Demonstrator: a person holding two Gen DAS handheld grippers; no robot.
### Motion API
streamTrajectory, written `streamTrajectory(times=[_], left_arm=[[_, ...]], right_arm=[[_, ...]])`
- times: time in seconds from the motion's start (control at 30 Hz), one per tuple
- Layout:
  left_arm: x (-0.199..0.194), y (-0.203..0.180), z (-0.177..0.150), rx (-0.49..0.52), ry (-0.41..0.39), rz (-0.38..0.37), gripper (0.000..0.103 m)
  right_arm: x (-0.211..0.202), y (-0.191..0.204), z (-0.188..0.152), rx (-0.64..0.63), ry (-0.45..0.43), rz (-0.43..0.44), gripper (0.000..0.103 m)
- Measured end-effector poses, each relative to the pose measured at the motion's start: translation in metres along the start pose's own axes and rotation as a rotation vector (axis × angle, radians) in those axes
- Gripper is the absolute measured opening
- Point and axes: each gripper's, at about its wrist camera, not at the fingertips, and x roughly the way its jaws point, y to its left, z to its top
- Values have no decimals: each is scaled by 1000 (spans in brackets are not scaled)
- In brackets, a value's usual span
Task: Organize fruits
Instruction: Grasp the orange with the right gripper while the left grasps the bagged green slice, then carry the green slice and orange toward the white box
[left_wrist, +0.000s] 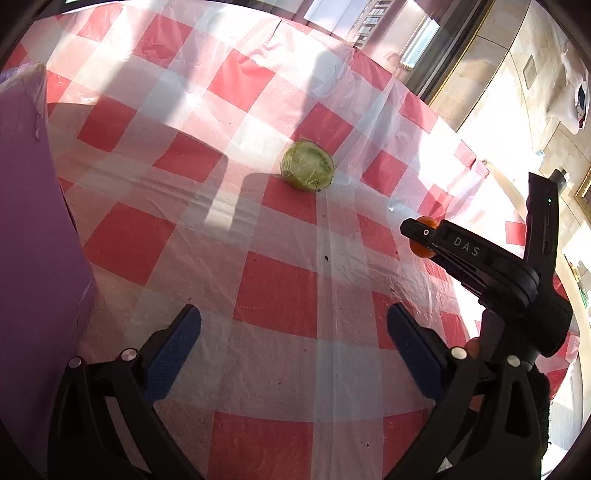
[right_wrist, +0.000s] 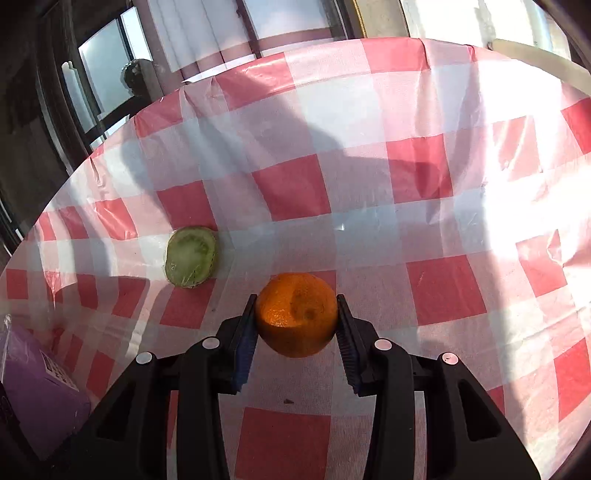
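My right gripper (right_wrist: 296, 308) is shut on an orange (right_wrist: 297, 314), held just above the red-and-white checked tablecloth (right_wrist: 369, 206). A cut green fruit half wrapped in clear film (right_wrist: 191, 256) lies on the cloth to the left of the orange. My left gripper (left_wrist: 293, 325) is open and empty over the cloth. The green half (left_wrist: 308, 166) lies well ahead of it. The right gripper with the orange (left_wrist: 423, 236) shows at the right of the left wrist view.
A purple box (left_wrist: 33, 229) stands at the left side of the table; it also shows in the right wrist view (right_wrist: 40, 391). The round table's far edge (left_wrist: 373, 66) drops off toward windows and a tiled floor.
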Motion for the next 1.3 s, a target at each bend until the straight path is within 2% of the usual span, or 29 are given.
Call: streamTrajectory(times=[0.13, 0.2, 0.23, 0.3, 0.43, 0.57, 0.63, 0.7, 0.87, 1.03, 1.17, 1.23, 1.27, 1.3], left_arm=[[-1, -1, 0, 8, 1, 2, 101], [-3, -1, -1, 14, -7, 1, 101], [-4, -1, -1, 16, -11, 0, 101], [-3, -1, -1, 18, -2, 1, 101], [-6, -2, -2, 26, -1, 0, 101], [-3, -3, 1, 12, 8, 58, 101], [5, -3, 9, -13, 23, 79, 101], [16, -8, 22, -23, 26, 110, 101], [57, -32, 66, 27, 10, 195, 101], [107, -53, 102, 137, 45, 310, 100], [135, -53, 117, 217, 75, 403, 100], [146, -46, 123, 220, 99, 406, 100], [149, -40, 127, 201, 117, 379, 95], [149, -38, 130, 197, 104, 379, 95]], right_arm=[[-24, -54, -19, 259, -79, 91, 40], [-30, -64, -18, 309, -130, 123, 40], [-27, -64, -18, 318, -121, 122, 40], [-27, -61, -18, 302, -113, 131, 40], [-22, -42, -14, 242, -141, 87, 40], [-33, -33, -19, 199, -222, 9, 40], [-36, -33, -19, 198, -237, 7, 40], [-39, -38, -19, 218, -252, 5, 40], [-40, -38, -19, 215, -262, 11, 40], [-39, -39, -19, 219, -262, 12, 40], [-37, -39, -19, 218, -258, 13, 40], [-37, -39, -19, 218, -257, 12, 40], [-37, -38, -19, 217, -257, 12, 40], [-37, -38, -18, 216, -256, 12, 40]])
